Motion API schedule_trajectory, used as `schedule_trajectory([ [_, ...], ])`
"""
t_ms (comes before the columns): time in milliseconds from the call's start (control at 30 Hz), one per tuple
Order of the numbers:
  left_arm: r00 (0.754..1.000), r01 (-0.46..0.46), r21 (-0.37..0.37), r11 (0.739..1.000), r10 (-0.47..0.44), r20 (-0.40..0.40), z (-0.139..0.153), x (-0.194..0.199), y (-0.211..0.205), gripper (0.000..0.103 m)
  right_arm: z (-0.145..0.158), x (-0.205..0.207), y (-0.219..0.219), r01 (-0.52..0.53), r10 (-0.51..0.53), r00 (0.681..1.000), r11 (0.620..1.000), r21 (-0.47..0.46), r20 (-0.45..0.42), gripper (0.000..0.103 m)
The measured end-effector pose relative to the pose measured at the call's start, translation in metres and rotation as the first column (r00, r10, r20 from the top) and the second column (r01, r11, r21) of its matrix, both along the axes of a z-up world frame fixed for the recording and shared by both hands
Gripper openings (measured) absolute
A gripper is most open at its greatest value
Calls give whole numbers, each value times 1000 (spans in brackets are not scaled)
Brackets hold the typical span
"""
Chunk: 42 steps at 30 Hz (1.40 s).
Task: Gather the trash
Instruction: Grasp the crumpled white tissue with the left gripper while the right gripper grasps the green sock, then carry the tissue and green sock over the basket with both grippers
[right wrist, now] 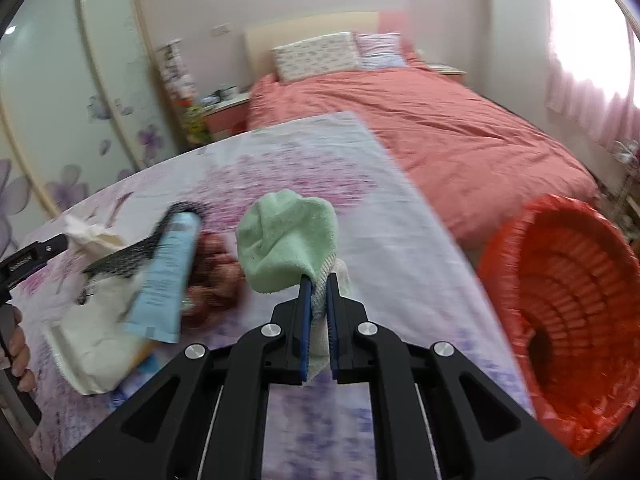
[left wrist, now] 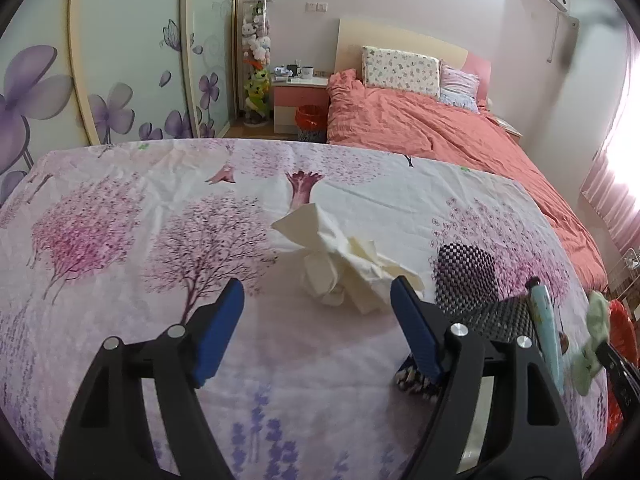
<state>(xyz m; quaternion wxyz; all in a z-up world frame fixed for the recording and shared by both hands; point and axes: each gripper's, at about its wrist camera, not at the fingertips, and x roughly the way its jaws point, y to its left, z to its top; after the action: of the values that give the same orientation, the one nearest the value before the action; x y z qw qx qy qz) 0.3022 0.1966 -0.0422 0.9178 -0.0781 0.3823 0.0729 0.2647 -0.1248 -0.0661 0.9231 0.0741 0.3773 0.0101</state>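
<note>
The right tool [right wrist: 318, 300] pinches a soft green sock [right wrist: 288, 240] by its ribbed cuff, lifted beside the red slatted bin [right wrist: 568, 320], likely for dropping in, while the left tool [left wrist: 318, 320], jaws wide, faces crumpled white tissue [left wrist: 344, 264] on the floral-clothed counter [left wrist: 120, 240].

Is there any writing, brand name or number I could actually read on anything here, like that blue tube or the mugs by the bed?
None can be read.
Light blue tube: dark print, too blurred.
Other gripper's black body: small white marking, too small.
Mugs on the nightstand: too small to tell.
Green cloth in the right gripper: no text.
</note>
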Motion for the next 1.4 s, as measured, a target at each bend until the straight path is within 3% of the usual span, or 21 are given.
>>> schedule_trajectory([
  [467,995,-64,-24,998,62,-78,-28,54,-3,74,-18,-1,-7,10,-12,999,999,-40,-35,8],
  [600,994,-55,-60,997,49,-96,-37,63,-1,60,-20,-1,-6,0,-2,999,999,-39,-41,8],
  [833,995,-50,-68,996,44,-84,-38,61,-3,52,-18,-2,-6,2,-3,999,1000,-30,-39,8],
  [933,996,-47,-60,997,42,-75,-34,57,-1,38,-14,-6,-6,0,-1,1000,1000,-31,-31,8],
  [1033,997,-43,-72,997,38,-68,-26,52,3,32,-9,-11,-7,0,-1,1000,1000,-29,-19,8],
  [1200,999,-31,-22,999,30,-20,-5,37,1,31,3,-21,-9,8,-8,1000,1000,-29,6,8],
  [1400,999,-10,-20,1000,11,34,26,18,-3,31,19,-36,-14,16,-15,999,999,-30,46,8],
])
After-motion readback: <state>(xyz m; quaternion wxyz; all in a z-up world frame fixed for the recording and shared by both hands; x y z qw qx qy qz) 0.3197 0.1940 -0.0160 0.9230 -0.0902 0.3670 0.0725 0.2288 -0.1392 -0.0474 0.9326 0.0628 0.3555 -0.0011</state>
